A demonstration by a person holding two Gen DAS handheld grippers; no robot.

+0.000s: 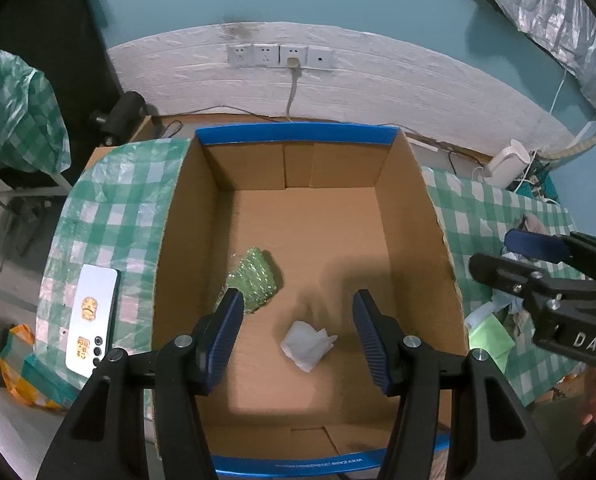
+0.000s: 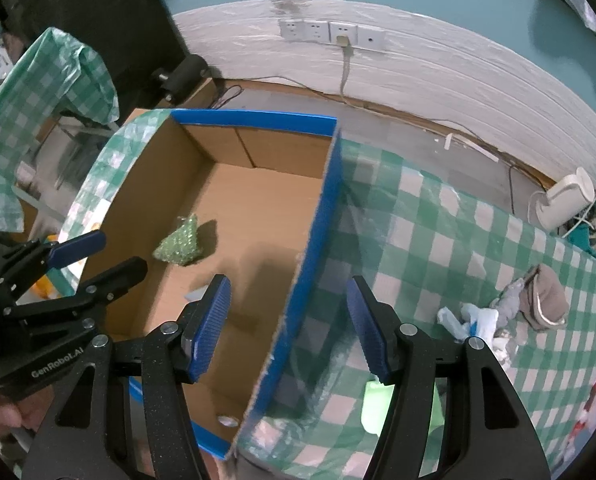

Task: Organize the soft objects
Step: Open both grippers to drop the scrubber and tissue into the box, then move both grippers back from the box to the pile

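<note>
Left wrist view. Left gripper point(image 1: 298, 336): jaws apart, nothing between the pads, hanging over the cardboard box point(image 1: 445, 240). Box contents: one green bubble-wrap piece point(image 1: 254, 280) on the floor toward the left wall, partly behind the left finger; one crumpled white tissue point(image 1: 307, 344) lying loose directly below the open jaws, touched by neither pad. Right gripper point(image 1: 537, 264): enters from the right edge, outside the box, over the checked tablecloth point(image 1: 110, 208). A phone point(image 1: 92, 320) lies on the cloth left of the box.

Right wrist view. Right gripper point(image 2: 290, 328): jaws apart and empty, straddling the box's blue right wall point(image 2: 317, 232). Remaining soft items lie outside the box, to this gripper's right on the cloth: a white-and-blue crumpled wad point(image 2: 473, 320), a grey-brown cloth bundle point(image 2: 541, 296) beside it, and a pale green piece point(image 2: 377, 404) just behind the right finger. Judgement: the right gripper is the nearer to all three; the green piece is closest. No clear long axis on the wad.
</note>
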